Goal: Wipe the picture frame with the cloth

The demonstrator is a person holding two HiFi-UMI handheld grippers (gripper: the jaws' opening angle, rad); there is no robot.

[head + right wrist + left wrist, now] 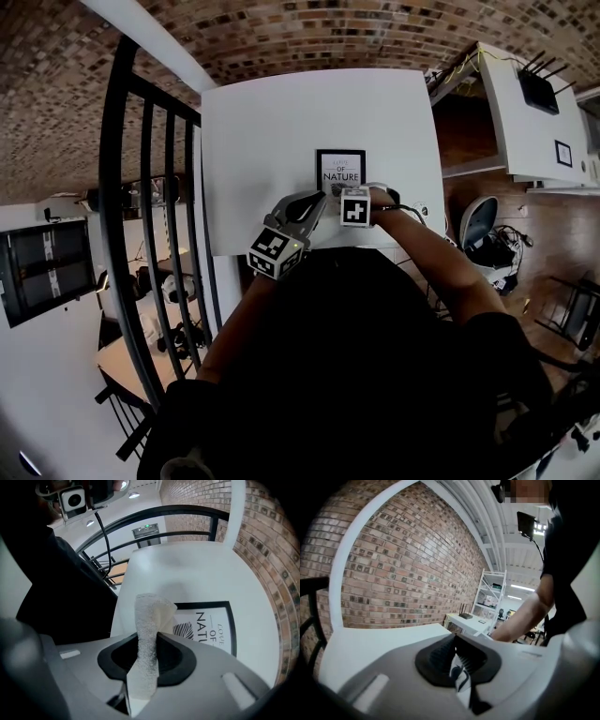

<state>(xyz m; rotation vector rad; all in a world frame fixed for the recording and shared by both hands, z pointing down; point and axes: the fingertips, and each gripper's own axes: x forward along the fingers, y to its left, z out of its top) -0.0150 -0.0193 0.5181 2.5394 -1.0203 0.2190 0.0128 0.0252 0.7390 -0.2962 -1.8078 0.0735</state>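
Note:
The picture frame (340, 167), black-edged with a white print reading "OF NATURE", lies flat on the white table (272, 141) near its front edge. My left gripper (319, 199) reaches the frame's near left corner. In the left gripper view its jaws (457, 660) stand shut on a thin white-and-dark edge, apparently the frame (460, 679). My right gripper (349, 189) is at the frame's near edge, shut on a white cloth (147, 634) that sticks up out of the jaws. The frame (211, 625) lies just beyond the cloth in the right gripper view.
A black metal railing (150, 187) runs along the table's left side. To the right stand a white desk (525, 103) with a router and an office chair (480, 225). A brick wall lies behind the table.

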